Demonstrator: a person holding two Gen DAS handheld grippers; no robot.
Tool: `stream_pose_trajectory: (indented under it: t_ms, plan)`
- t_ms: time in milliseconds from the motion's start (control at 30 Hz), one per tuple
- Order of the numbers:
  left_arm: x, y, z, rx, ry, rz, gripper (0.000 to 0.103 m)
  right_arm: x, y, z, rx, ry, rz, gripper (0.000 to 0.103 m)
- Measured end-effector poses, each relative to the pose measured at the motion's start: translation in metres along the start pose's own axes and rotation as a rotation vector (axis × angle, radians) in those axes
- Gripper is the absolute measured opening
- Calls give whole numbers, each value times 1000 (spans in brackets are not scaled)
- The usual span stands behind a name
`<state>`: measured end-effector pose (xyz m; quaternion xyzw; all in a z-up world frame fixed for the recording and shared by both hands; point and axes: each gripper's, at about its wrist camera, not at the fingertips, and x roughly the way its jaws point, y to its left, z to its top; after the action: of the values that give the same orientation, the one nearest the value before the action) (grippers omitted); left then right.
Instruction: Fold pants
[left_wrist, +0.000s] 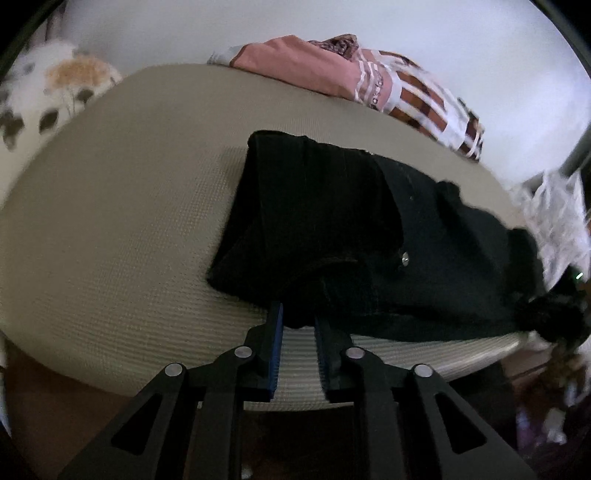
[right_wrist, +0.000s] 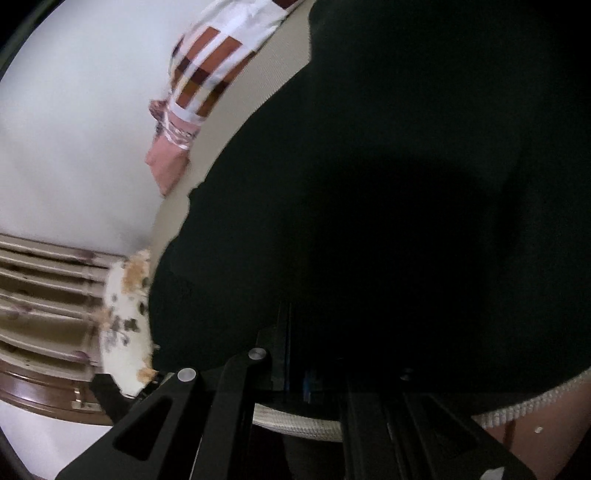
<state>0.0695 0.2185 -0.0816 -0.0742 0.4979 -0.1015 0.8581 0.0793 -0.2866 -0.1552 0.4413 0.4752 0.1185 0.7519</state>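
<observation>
Black pants (left_wrist: 351, 236) lie partly folded on a beige woven mattress (left_wrist: 118, 229), with a small metal button showing. My left gripper (left_wrist: 298, 317) is at the near edge of the pants, its blue-padded jaws closed on a bunch of the black fabric. In the right wrist view the black pants (right_wrist: 388, 184) fill most of the frame and drape over my right gripper (right_wrist: 306, 376). Its fingers are mostly hidden under the fabric, so its state is unclear. The other gripper shows as a dark shape at the right edge of the left wrist view.
A pile of pink and brown-striped clothes (left_wrist: 354, 77) lies at the far edge of the mattress, also seen in the right wrist view (right_wrist: 199, 85). A floral white pillow (left_wrist: 48, 92) is at the far left. A wooden bed frame (right_wrist: 44, 295) and white wall lie beyond.
</observation>
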Motion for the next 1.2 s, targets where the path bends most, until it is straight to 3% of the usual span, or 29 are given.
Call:
stream_pose_trajectory:
  t_ms: [100, 167, 233, 267, 300, 333, 400, 567, 733, 833, 1000, 1200]
  plan:
    - [-12, -7, 1, 25, -5, 126, 23, -2, -6, 1, 16, 9, 65, 8]
    - [-30, -7, 2, 10, -57, 145, 26, -12, -20, 6, 70, -9, 149, 9]
    - [-49, -12, 7, 4, -126, 138, 43, -29, -34, 16, 117, -68, 201, 10]
    - [-55, -17, 10, 6, -155, 135, 60, -41, -43, 21, 135, -116, 216, 13]
    - [-61, -25, 14, 13, -189, 130, 70, -56, -54, 29, 147, -166, 220, 14]
    - [-64, -33, 19, 23, -210, 117, 72, -66, -62, 35, 151, -202, 214, 16]
    - [-57, -47, 29, 57, -217, 91, 74, -84, -83, 50, 171, -260, 234, 16]
    - [-11, -79, 36, 124, -134, 78, 74, -117, -128, 77, 271, -420, 334, 16]
    - [21, -85, 30, 96, -61, 93, 74, -144, -164, 104, 340, -548, 300, 16]
    - [27, -81, 26, 73, -51, 98, 74, -149, -172, 115, 339, -541, 259, 8]
    - [29, -83, 25, 88, -47, 137, 74, -159, -164, 120, 256, -533, 220, 6]
    - [22, -87, 24, 117, -46, 166, 74, -206, -167, 84, 268, -577, 208, 5]
